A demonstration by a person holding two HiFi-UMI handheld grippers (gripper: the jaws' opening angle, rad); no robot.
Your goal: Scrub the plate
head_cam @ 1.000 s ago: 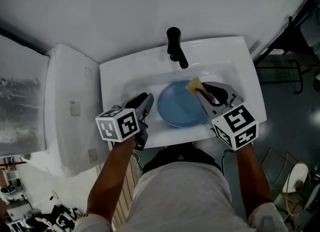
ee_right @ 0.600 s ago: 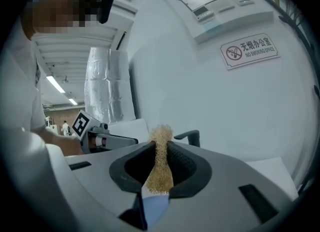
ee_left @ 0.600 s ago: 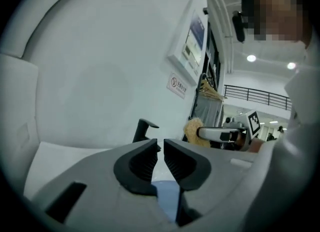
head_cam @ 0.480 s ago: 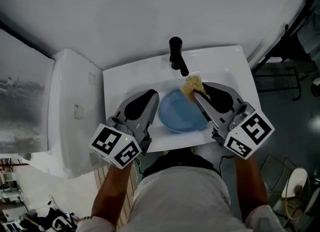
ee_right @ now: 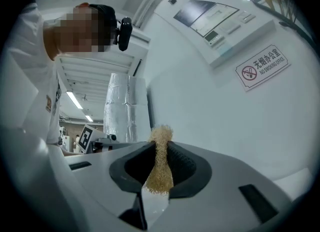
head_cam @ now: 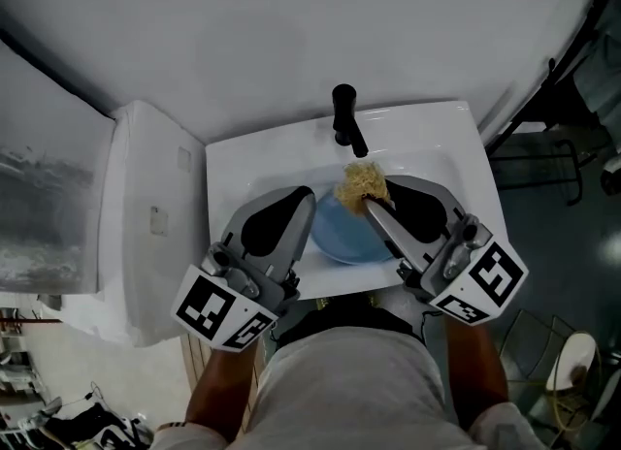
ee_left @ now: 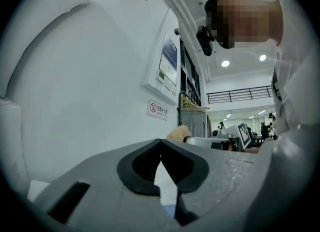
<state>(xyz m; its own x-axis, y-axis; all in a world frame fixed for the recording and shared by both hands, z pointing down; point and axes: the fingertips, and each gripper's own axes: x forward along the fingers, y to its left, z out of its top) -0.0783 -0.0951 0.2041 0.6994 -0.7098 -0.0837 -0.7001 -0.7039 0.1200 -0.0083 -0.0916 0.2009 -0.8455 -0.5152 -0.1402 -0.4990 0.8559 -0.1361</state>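
- Two grippers over the white sink (head_cam: 225,172); both show larger in the head view than a second ago, lifted off the basin toward the camera.
- Left gripper (head_cam: 310,195): jaws have just closed and now meet tip to tip, with nothing between them. It hangs over the plate's 9 o'clock edge; a second ago it sat lower, beside that edge.
- Right gripper (head_cam: 368,203): jaws clamped on the tan fibre scrubber (head_cam: 360,184), as before. The tuft sticks out past the tips.
- Scrubber is now raised over the plate's 12 o'clock rim, below the black faucet (head_cam: 344,120); a second ago it was down at the rim near 1 o'clock.
- Blue plate (head_cam: 342,237) lies in the basin, unmoved, partly covered by both grippers.
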